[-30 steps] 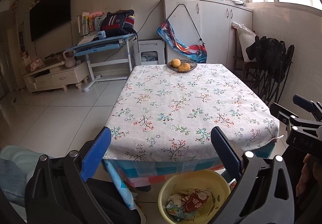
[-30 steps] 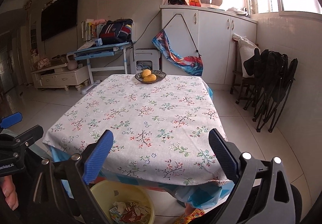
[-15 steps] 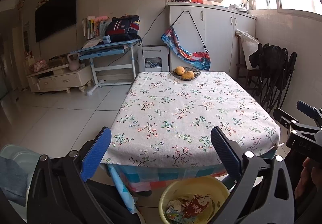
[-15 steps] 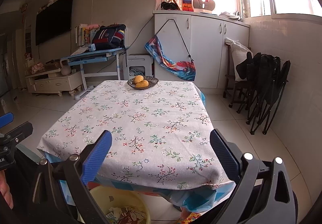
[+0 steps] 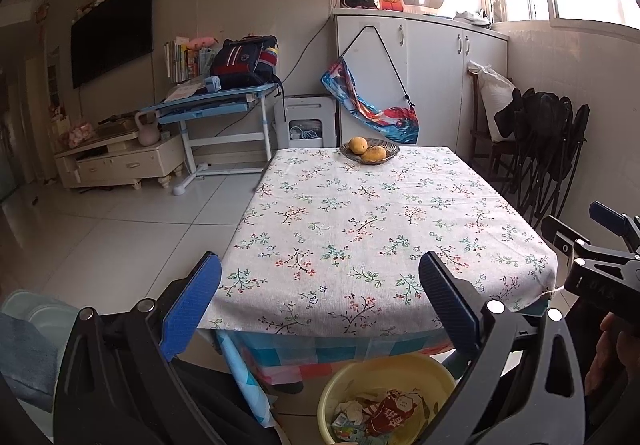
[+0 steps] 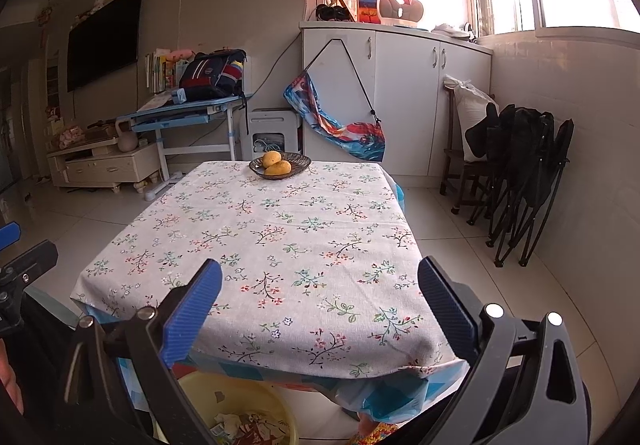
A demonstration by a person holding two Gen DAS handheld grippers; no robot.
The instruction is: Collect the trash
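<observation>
Hovering near the front edge of the table (image 5: 384, 229), both grippers hold nothing. The left gripper (image 5: 320, 301) has its blue fingers (image 5: 190, 309) spread wide apart with only air between them, and same deal for the right gripper (image 6: 320, 305), wide apart and empty.

The trash (image 5: 380, 411) sits in a yellow basin (image 5: 400, 369) on the floor, right under the near edge of the table, partly tucked beneath the overhanging floral tablecloth (image 6: 280, 245). It's a pile of crumpled wrappers, with a red packet on top. In the right wrist view you only catch a slice of the basin behind the left finger.

At the table's far end is a dark woven bowl (image 5: 370, 152) holding two mangoes (image 6: 276, 164). Beyond that is a white cabinet (image 5: 432, 77) with a colorful bag (image 6: 340, 125) hanging on it, and folded black chairs (image 6: 524, 185) lean on the right wall.
</observation>
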